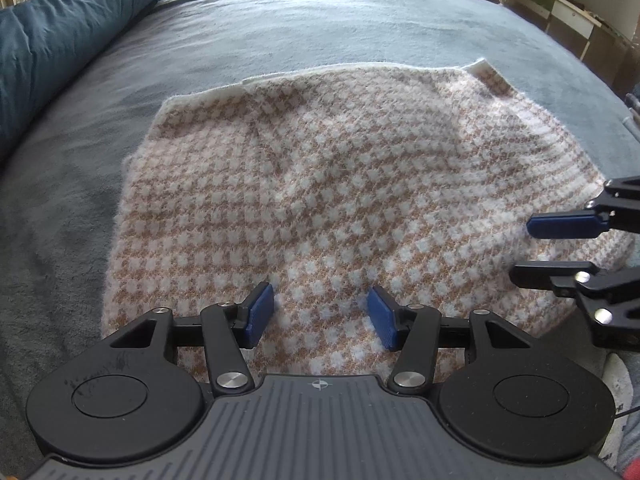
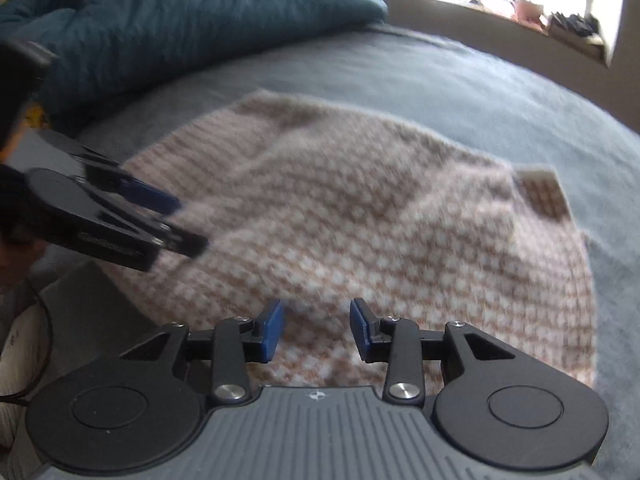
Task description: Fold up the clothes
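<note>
A fuzzy tan-and-white checked sweater (image 1: 340, 184) lies folded flat on the grey-blue bed cover (image 1: 320, 20); a ribbed cuff or hem sticks out at its far right corner. My left gripper (image 1: 320, 300) hovers over the sweater's near edge, jaws open, nothing between the blue pads. My right gripper (image 1: 528, 250) comes in from the right over the sweater's right side, also open. In the right wrist view the sweater (image 2: 360, 220) is blurred, my right gripper (image 2: 318, 316) stands open above its near edge, and the left gripper (image 2: 188, 224) reaches in from the left.
A rumpled teal duvet (image 1: 60, 40) is piled along the far left of the bed, also in the right wrist view (image 2: 180, 20). A bright window sill (image 2: 520, 8) with small objects lies beyond the bed. A shelf (image 1: 560, 4) stands at the far right.
</note>
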`<state>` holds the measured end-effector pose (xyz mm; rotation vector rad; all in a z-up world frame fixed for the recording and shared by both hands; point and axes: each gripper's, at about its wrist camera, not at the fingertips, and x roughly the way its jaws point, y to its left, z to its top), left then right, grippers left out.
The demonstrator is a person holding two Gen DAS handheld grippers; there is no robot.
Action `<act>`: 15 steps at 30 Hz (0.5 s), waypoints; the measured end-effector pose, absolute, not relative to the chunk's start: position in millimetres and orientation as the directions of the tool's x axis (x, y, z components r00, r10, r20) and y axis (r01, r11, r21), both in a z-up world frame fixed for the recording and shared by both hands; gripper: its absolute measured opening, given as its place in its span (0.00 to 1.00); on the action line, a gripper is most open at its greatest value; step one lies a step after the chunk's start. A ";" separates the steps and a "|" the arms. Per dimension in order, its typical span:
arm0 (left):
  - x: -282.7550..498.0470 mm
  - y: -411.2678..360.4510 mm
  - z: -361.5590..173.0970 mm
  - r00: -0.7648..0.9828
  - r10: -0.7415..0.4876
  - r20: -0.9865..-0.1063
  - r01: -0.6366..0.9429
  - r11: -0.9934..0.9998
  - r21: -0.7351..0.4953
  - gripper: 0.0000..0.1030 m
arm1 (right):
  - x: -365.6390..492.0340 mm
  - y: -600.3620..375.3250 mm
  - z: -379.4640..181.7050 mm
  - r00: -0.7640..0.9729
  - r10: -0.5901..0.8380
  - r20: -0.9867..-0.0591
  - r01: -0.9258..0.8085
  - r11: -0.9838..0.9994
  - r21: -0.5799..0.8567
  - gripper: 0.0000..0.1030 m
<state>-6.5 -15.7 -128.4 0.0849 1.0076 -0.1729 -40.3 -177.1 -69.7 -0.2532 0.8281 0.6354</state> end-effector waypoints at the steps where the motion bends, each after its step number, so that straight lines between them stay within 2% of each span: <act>1: -6.8 -16.2 -128.5 0.522 -0.102 -0.847 0.183 0.983 -0.005 0.51 | -44.5 -176.1 -66.9 0.507 0.448 -0.736 -0.642 0.767 0.025 0.38; 4: -6.6 -17.1 -129.2 0.521 -0.096 -0.848 0.183 0.983 0.000 0.51 | -50.9 -166.5 -79.9 0.477 0.442 -0.760 -0.688 0.726 -0.009 0.38; 7: -7.3 -18.8 -129.5 0.518 -0.089 -0.851 0.186 0.983 0.010 0.51 | -51.4 -165.5 -103.1 0.466 0.388 -0.795 -0.664 0.748 -0.024 0.38; 11: -8.8 -19.0 -128.6 0.519 -0.082 -0.851 0.185 0.983 0.018 0.51 | -47.3 -173.0 -88.3 0.479 0.409 -0.777 -0.637 0.771 0.013 0.37; 15: -9.6 -19.6 -128.5 0.519 -0.075 -0.852 0.185 0.982 0.026 0.51 | -37.2 -188.4 -72.0 0.559 0.374 -0.740 -0.580 0.814 -0.026 0.37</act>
